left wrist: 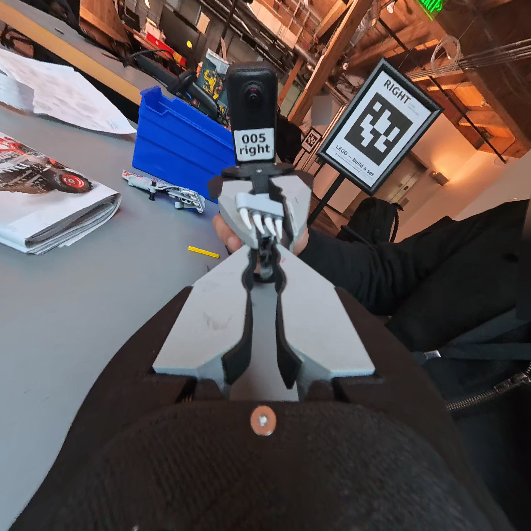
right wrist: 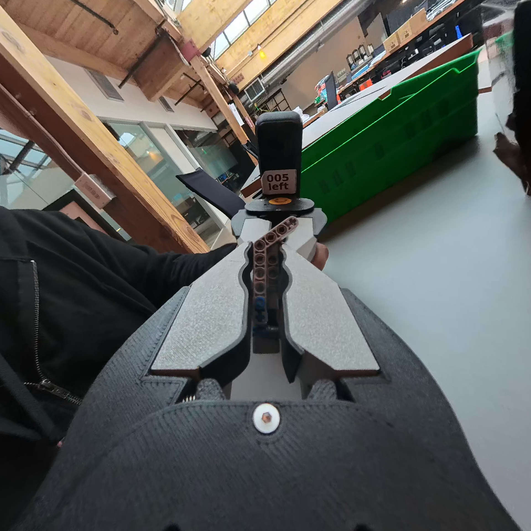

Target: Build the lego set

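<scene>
My left gripper (left wrist: 264,255) and my right gripper (left wrist: 265,237) meet tip to tip in the air above the grey table (left wrist: 86,301). Between them is a small grey lego assembly (left wrist: 260,205) with several white claw teeth (left wrist: 263,222). In the right wrist view my right gripper (right wrist: 267,253) is shut on the same assembly, seen there as a bent grey holed beam (right wrist: 260,273) with blue pins (right wrist: 260,303). The beam's top reaches the left gripper (right wrist: 280,238). The left jaws are nearly closed on the assembly's near end.
A blue bin (left wrist: 178,143), a partly built lego piece (left wrist: 166,189), a yellow axle (left wrist: 203,252), a folded instruction booklet (left wrist: 57,207) and loose papers (left wrist: 63,92) lie on the table. A framed sign (left wrist: 379,126) stands behind. A green bin (right wrist: 388,143) sits to the right. A black sleeve (left wrist: 402,267) crosses. Both grippers' tips are close together, under 4 cm apart.
</scene>
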Demonstrator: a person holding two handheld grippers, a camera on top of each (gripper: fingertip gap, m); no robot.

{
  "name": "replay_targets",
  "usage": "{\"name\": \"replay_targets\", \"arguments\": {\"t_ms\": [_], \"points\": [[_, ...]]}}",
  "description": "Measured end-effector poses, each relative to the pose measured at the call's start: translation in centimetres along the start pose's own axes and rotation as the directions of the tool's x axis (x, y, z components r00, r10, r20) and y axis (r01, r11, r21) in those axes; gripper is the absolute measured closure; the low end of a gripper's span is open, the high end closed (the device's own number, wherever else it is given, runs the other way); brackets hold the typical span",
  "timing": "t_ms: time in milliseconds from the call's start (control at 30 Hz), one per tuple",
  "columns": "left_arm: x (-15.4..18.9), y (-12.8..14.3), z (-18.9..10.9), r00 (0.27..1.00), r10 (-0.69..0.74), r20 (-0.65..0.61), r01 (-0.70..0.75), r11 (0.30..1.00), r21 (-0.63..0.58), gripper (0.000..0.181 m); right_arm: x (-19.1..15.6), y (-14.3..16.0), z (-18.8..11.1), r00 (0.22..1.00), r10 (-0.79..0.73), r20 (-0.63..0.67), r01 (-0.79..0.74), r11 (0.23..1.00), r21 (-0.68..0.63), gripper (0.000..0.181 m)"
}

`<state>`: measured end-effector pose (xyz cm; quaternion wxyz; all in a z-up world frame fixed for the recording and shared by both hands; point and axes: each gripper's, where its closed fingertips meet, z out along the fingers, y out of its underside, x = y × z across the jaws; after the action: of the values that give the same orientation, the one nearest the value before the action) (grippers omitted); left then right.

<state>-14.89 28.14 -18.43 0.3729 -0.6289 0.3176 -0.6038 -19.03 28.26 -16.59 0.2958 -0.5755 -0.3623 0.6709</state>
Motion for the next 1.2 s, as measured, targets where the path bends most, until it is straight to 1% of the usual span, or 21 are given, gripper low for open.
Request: {"name": "replay_targets", "arguments": {"t_ms": [133, 233, 267, 300, 333, 367, 433, 533, 600, 667, 867, 1033, 1100, 1167, 1200], "points": [[0.1, -0.3, 0.2, 0.999, 0.035, 0.012, -0.036, 0.999, 0.018, 0.177, 0.0, -0.4, -0.2, 1.000, -0.005, -0.005, 0.006, 1.000, 0.019, 0.168], [-0.1, -1.0, -0.5, 1.000, 0.024, 0.017, -0.025, 0.997, 0.066, 0.177, -0.2, -2.0, -1.6, 1.000, -0.013, -0.003, 0.013, 0.995, 0.100, 0.161], [-0.2, -1.4, -0.8, 1.000, 0.012, 0.019, -0.014, 0.996, 0.089, 0.180, -0.2, -2.5, -2.2, 1.000, -0.010, 0.001, 0.010, 0.991, 0.133, 0.159], [-0.4, -1.7, -1.2, 1.000, 0.005, 0.021, -0.007, 0.994, 0.113, 0.181, 0.0, -2.9, -2.7, 1.000, -0.008, -0.009, 0.009, 0.987, 0.159, 0.160], [-0.4, -2.1, -1.5, 1.000, 0.003, 0.020, -0.006, 0.991, 0.132, 0.181, 0.4, -2.9, -3.0, 1.000, -0.001, -0.028, 0.006, 0.986, 0.167, 0.166], [-0.4, -2.3, -1.7, 1.000, 0.001, 0.016, -0.004, 0.989, 0.146, 0.181, 0.6, -2.8, -3.1, 0.999, 0.000, -0.036, 0.005, 0.987, 0.162, 0.169], [-0.8, -2.4, -1.9, 0.999, 0.001, 0.046, -0.008, 0.988, 0.153, 0.181, 0.4, -2.5, -2.8, 0.999, -0.011, -0.035, 0.016, 0.990, 0.143, 0.169], [-0.8, -2.7, -2.1, 0.999, 0.002, 0.049, -0.011, 0.984, 0.175, 0.181, 1.2, -1.3, -2.2, 0.994, -0.045, -0.103, 0.052, 0.996, 0.069, 0.174], [-0.8, -2.9, -2.4, 0.999, -0.007, 0.044, -0.001, 0.982, 0.191, 0.181, 1.4, -1.2, -2.2, 0.991, -0.062, -0.120, 0.070, 0.996, 0.057, 0.171], [-0.8, -3.2, -2.6, 0.999, -0.030, 0.028, 0.023, 0.977, 0.214, 0.181, 1.1, -1.3, -2.2, 0.993, -0.064, -0.102, 0.071, 0.995, 0.065, 0.177], [-0.4, -3.4, -2.3, 1.000, 0.007, 0.029, -0.013, 0.975, 0.222, 0.181, 0.5, -1.6, -2.2, 0.997, -0.050, -0.058, 0.055, 0.995, 0.086, 0.178], [0.1, -3.9, -2.4, 1.000, -0.005, -0.018, 0.010, 0.967, 0.256, 0.181, 0.0, -0.5, -1.5, 0.999, -0.041, -0.019, 0.042, 0.999, 0.021, 0.177], [0.2, -3.9, -2.4, 0.999, -0.013, -0.029, 0.020, 0.965, 0.260, 0.181, -0.1, -0.6, -1.6, 0.998, -0.053, -0.022, 0.053, 0.998, 0.024, 0.177], [0.6, -3.8, -2.4, 0.998, -0.021, -0.060, 0.035, 0.968, 0.248, 0.181, -0.5, -0.9, -1.6, 0.999, -0.046, 0.001, 0.046, 0.998, 0.042, 0.177], [0.5, -3.8, -2.5, 0.999, -0.002, -0.040, 0.013, 0.968, 0.251, 0.181, -0.4, -1.0, -1.7, 0.999, -0.046, -0.005, 0.046, 0.998, 0.051, 0.177]]}}
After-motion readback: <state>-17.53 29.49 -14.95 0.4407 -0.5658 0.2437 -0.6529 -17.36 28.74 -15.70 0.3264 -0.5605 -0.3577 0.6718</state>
